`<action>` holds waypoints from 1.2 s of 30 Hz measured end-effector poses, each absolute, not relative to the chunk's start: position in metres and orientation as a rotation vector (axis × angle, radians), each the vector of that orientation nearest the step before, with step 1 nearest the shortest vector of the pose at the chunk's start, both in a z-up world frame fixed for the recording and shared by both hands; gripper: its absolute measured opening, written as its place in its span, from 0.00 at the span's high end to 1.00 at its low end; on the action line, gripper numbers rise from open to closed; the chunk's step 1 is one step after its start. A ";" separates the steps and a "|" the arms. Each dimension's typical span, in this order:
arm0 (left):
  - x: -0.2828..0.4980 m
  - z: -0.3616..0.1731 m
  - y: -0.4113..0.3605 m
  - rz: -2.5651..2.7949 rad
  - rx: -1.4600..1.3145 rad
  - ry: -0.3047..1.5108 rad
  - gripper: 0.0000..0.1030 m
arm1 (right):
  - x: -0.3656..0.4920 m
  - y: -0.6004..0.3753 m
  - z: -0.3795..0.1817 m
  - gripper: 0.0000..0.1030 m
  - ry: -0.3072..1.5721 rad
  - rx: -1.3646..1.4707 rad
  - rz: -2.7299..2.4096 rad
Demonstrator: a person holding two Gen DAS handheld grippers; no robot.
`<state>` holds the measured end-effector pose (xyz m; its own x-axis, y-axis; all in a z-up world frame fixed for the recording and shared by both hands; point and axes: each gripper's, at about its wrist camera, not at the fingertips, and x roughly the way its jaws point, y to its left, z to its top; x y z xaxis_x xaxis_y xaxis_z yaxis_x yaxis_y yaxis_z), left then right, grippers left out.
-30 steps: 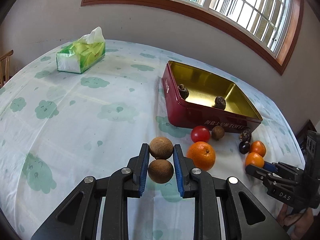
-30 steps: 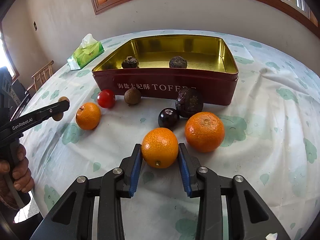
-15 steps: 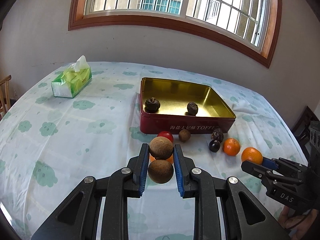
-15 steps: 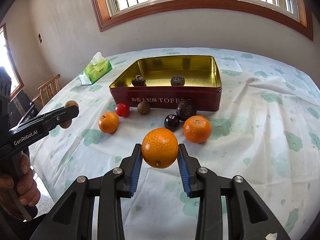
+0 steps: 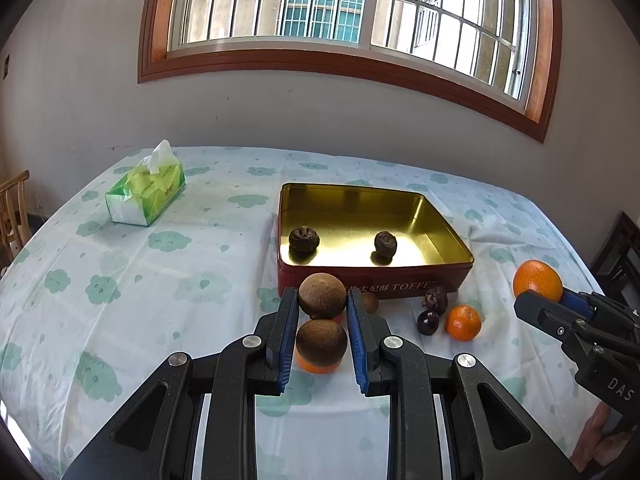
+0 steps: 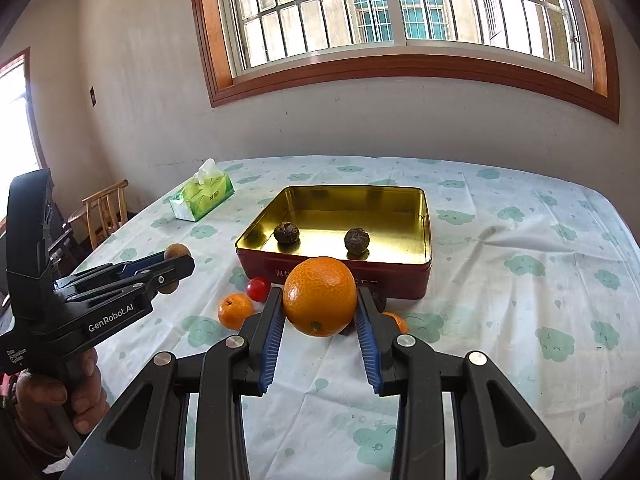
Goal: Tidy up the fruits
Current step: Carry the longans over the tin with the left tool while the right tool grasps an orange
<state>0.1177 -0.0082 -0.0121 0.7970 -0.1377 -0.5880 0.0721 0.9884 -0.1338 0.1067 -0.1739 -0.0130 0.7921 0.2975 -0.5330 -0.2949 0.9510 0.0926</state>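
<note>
Background stuff first: there's a green tissue pack [image 5: 146,196] sitting on the far left side of the table, one white tissue poking out the top. The tablecloth [image 5: 120,280] is white with little green cloud faces all over, a bit creased on the right side. Behind the table is a plain grey wall [image 6: 400,120] with a big wood-framed window [image 5: 340,20], white bars across it and a building showing outside. A wooden chair [image 6: 106,210] stands off the left edge of the table, by the wall.
</note>
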 end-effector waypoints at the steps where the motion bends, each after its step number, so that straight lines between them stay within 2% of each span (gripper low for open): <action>1: 0.120 -0.012 -0.009 -0.112 -0.104 0.638 0.76 | 0.108 -0.174 -0.013 0.68 0.574 0.005 0.318; 36: 0.199 -0.022 -0.024 -0.101 -0.067 0.635 0.76 | 0.177 -0.179 -0.022 0.68 0.577 0.063 0.294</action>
<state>0.1995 -0.0240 -0.0216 0.8005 -0.1150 -0.5882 0.0740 0.9929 -0.0934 0.1765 -0.1790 -0.0218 0.7975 0.2916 -0.5282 -0.2564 0.9563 0.1408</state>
